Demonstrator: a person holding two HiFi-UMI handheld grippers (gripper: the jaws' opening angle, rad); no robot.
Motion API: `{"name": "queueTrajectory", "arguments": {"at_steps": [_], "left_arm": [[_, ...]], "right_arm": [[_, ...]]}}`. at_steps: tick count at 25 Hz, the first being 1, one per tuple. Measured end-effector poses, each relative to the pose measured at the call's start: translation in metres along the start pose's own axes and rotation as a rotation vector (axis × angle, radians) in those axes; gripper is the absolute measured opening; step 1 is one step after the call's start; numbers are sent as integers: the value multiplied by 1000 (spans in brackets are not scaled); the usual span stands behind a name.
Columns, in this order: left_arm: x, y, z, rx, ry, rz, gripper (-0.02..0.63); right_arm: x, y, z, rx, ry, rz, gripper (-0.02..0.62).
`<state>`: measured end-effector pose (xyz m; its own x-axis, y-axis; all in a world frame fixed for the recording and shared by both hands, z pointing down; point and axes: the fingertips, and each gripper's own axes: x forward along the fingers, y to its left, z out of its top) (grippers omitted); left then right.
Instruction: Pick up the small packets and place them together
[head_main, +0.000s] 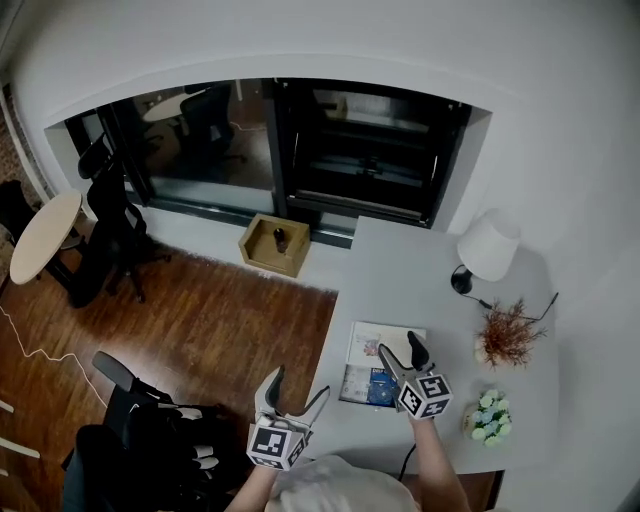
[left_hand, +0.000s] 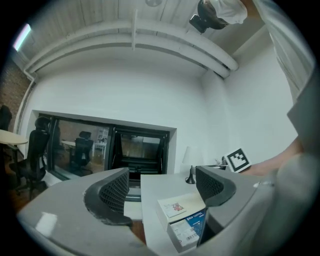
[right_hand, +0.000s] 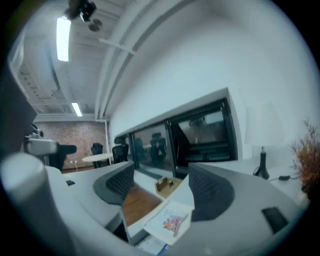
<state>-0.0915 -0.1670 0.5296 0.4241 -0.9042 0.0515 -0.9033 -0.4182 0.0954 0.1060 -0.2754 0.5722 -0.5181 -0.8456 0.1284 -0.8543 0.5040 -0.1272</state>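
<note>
Two small packets lie side by side near the front left corner of the white desk (head_main: 400, 270): a flat white one with a small picture (head_main: 385, 342) and a blue-and-white one (head_main: 372, 386). My right gripper (head_main: 400, 353) hovers over them, open and empty. In the right gripper view the white packet (right_hand: 169, 221) shows below the gripper (right_hand: 162, 187). My left gripper (head_main: 295, 392) is off the desk's left edge, open and empty. The left gripper view shows the white packet (left_hand: 177, 206) and blue packet (left_hand: 192, 227) low between the gripper (left_hand: 162, 192) jaws, farther off.
On the desk's right side stand a white lamp (head_main: 487, 248), a dried plant (head_main: 508, 335) and a small flower bunch (head_main: 488, 415). A wooden box (head_main: 275, 245) sits on the floor by the window. Office chairs (head_main: 110, 235) and a round table (head_main: 40, 235) are at left.
</note>
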Motion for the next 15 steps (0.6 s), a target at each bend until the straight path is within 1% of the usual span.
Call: {"name": "queueTrajectory", "arguments": {"at_steps": [1, 2, 4, 5, 6, 9, 11, 15], "left_arm": [[4, -2, 2, 4, -5, -13, 402], [8, -4, 2, 7, -8, -26, 402], [14, -8, 3, 17, -12, -49, 402], [16, -11, 4, 26, -14, -59, 402], [18, -14, 5, 35, -18, -68, 402], [22, -25, 12, 45, -51, -107, 405], [25, -32, 15, 52, -65, -125, 405], [28, -35, 13, 30, -56, -115, 390]], "right_arm": [[-17, 6, 18, -24, -79, -6, 351], [-33, 11, 31, -49, -133, -18, 351], [-62, 16, 43, -84, -183, -57, 351], [-75, 17, 44, -86, -196, -79, 377], [-86, 17, 45, -82, -204, -102, 419], [-115, 14, 42, -60, -201, -164, 419], [-127, 16, 40, -66, -192, -185, 419], [-138, 28, 41, -67, -195, -171, 417]]}}
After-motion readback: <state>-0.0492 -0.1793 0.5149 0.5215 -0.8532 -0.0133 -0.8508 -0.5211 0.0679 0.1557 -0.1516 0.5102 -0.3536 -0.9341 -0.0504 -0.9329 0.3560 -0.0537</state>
